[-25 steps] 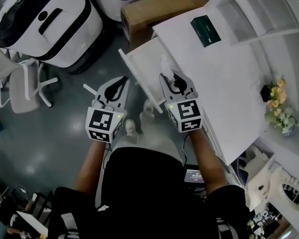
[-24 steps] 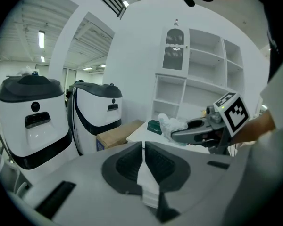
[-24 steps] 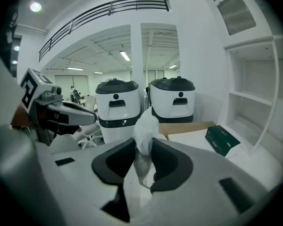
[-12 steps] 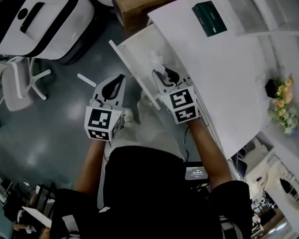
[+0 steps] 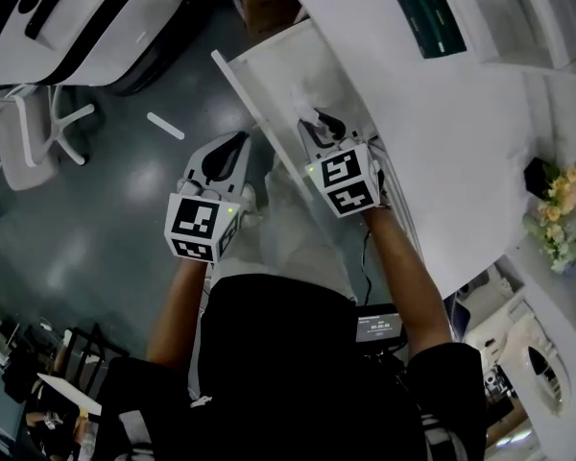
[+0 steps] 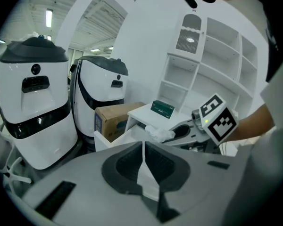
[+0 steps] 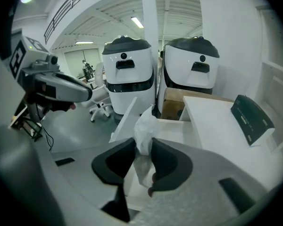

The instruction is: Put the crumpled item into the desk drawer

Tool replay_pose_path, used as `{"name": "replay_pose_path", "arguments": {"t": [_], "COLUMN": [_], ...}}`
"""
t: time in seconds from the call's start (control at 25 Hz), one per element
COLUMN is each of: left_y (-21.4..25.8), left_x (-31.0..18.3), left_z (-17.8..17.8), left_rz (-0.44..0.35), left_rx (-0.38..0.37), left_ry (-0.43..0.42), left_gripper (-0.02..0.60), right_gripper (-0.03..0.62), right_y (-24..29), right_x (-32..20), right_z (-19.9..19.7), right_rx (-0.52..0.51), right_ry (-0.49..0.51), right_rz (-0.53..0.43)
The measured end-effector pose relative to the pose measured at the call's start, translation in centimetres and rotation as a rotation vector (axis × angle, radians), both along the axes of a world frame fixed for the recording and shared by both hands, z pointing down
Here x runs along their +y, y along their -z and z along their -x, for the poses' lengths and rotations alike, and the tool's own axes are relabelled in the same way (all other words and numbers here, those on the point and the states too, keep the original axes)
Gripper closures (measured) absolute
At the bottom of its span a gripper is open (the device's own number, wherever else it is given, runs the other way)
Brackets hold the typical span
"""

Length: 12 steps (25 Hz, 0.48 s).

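A crumpled white tissue (image 5: 300,102) (image 7: 144,124) is pinched in my right gripper (image 5: 318,126) (image 7: 144,144), which is shut on it. The gripper holds it above the open white desk drawer (image 5: 269,77) (image 7: 179,132), just inside the drawer's front panel. In the left gripper view the tissue (image 6: 159,134) shows at the tip of the right gripper (image 6: 179,131), over the drawer (image 6: 125,138). My left gripper (image 5: 230,147) (image 6: 144,147) hangs over the floor, left of the drawer front, its jaws shut with nothing between them.
The white desk top (image 5: 442,133) carries a dark green box (image 5: 432,19) (image 7: 252,117). A cardboard box (image 7: 172,102) and two white machines (image 7: 127,74) stand past the drawer. An office chair (image 5: 38,142) is on the grey floor at left; flowers (image 5: 557,214) are at right.
The head view has shifted and both grippers sit slightly higher in it. The right gripper still holds the tissue over the drawer; the left stays shut beside it.
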<state>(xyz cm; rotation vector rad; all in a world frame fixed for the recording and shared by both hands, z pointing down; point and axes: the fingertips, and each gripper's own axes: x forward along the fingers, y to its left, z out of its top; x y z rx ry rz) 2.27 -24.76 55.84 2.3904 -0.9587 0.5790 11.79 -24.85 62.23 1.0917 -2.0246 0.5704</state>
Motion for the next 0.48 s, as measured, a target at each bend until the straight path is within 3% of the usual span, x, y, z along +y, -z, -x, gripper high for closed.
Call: {"name": "replay_pose_path", "arguments": {"t": [0.48], "left_y": [-4.8], "left_x": [0.8], "left_z": [1.5], "left_rz": [0.047], "left_rx": [-0.07], "left_ry": [0.015], "left_gripper": [0.565], "right_gripper": [0.5], "right_y": [-7.9], "right_x": [0.9], "right_z": [-0.6], "right_rx": [0.187], "right_ry": [0.169], "right_rz": [0.167]}}
